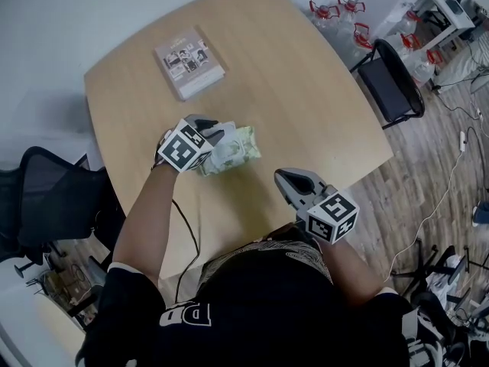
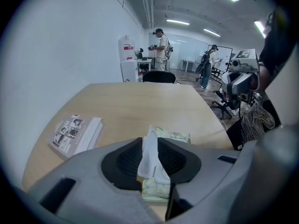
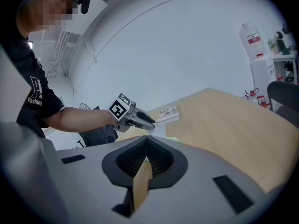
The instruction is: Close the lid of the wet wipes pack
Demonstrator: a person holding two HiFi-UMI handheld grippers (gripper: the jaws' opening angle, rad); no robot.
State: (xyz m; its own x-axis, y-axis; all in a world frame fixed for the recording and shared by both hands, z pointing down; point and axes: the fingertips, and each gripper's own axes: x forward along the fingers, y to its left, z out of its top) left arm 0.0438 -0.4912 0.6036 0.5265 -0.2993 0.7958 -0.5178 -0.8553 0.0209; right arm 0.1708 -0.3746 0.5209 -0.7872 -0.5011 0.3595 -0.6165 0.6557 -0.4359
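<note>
Pinching the raised white lid (image 2: 150,155) of the wet wipes pack (image 1: 243,148), the left gripper (image 1: 217,138) is leaning over the pack from its 9 o'clock side in the head view and is pointing steeply down. Its jaws are standing only a narrow gap apart. The thin lid is filling that gap, with a ribbed pad pressing on each face, so the lid is standing up off the pack and is not yet closed.

The pale green printed pack is lying flat on the light wooden table (image 1: 306,90), a little toward 7 o'clock from the table's middle, nearer the person's edge than the far one.

The right gripper (image 1: 280,176) is hanging at 4 o'clock from the pack, well apart from it, over the near part of the table. It is pointing toward 10 o'clock, so the left gripper is showing straight ahead in the right gripper view. Its jaws are meeting at the tips and are holding nothing; only table wood is showing through the wedge behind them.

A book (image 1: 189,61) is lying flat at 11 o'clock from the pack, well apart from it, near the table's far left edge. A black office chair (image 1: 393,82) is standing at 2 o'clock, just past the table's corner. Two people (image 2: 161,50) are standing far behind the table at 12 o'clock in the left gripper view.
</note>
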